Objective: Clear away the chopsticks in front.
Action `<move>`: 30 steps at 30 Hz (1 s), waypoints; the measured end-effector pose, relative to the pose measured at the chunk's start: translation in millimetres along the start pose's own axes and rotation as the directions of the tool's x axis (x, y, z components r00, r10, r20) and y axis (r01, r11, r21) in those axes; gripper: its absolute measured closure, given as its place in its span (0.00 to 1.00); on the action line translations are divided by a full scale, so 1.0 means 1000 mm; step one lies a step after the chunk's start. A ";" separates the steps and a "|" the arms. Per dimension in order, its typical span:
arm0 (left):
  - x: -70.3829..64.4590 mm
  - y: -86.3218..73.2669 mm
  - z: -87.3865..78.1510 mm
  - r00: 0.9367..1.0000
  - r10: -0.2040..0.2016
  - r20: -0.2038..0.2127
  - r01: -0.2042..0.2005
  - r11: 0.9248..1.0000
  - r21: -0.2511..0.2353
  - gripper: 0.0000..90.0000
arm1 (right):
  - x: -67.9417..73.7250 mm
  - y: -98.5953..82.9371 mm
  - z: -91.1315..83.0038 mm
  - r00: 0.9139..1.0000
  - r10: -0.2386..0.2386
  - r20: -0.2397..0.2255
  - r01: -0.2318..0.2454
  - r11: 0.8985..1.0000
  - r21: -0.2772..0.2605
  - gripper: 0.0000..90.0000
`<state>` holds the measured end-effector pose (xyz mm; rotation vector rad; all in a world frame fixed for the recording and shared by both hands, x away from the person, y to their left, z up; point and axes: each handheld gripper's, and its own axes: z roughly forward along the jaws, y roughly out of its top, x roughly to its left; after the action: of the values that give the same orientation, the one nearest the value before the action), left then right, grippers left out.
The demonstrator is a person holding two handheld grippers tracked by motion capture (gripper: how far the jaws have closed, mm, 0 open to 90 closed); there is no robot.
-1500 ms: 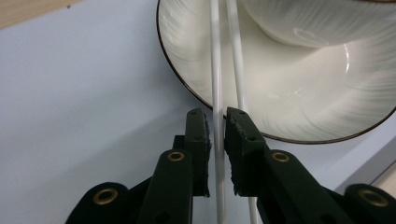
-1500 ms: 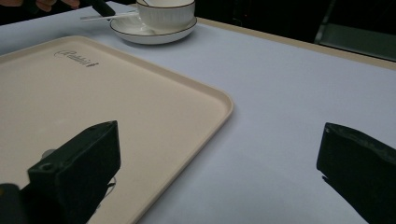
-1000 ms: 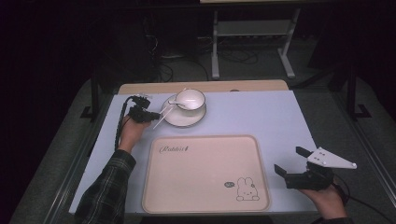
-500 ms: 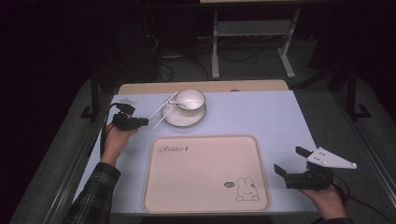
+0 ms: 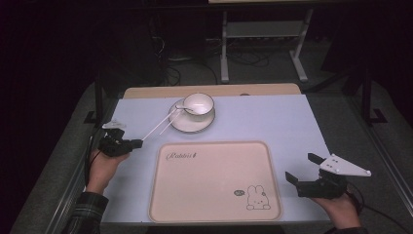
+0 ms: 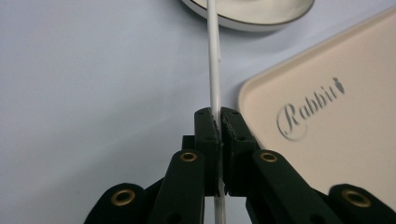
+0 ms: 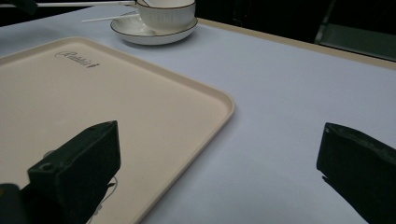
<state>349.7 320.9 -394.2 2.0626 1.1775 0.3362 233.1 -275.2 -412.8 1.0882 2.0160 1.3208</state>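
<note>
Since the earlier frame, the left gripper (image 5: 138,143) has been drawn back toward the table's (image 5: 272,117) left edge, with a white stick (image 5: 159,127) clamped between its closed jaws. The stick's long axis runs diagonally, its far end pointing up and right toward the cup (image 5: 198,103) on the saucer (image 5: 191,124). The right gripper (image 5: 302,168) is held wide open, beside the tray (image 5: 214,180).
</note>
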 end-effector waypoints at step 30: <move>-0.109 -0.030 0.013 0.966 0.159 0.205 -0.170 0.985 0.039 0.95 | 0.001 0.000 0.002 1.000 -0.015 0.001 0.015 1.000 0.010 0.00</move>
<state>278.2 234.4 -410.5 2.1922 0.9067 0.1683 233.9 -273.7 -413.9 1.0757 2.0279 1.3042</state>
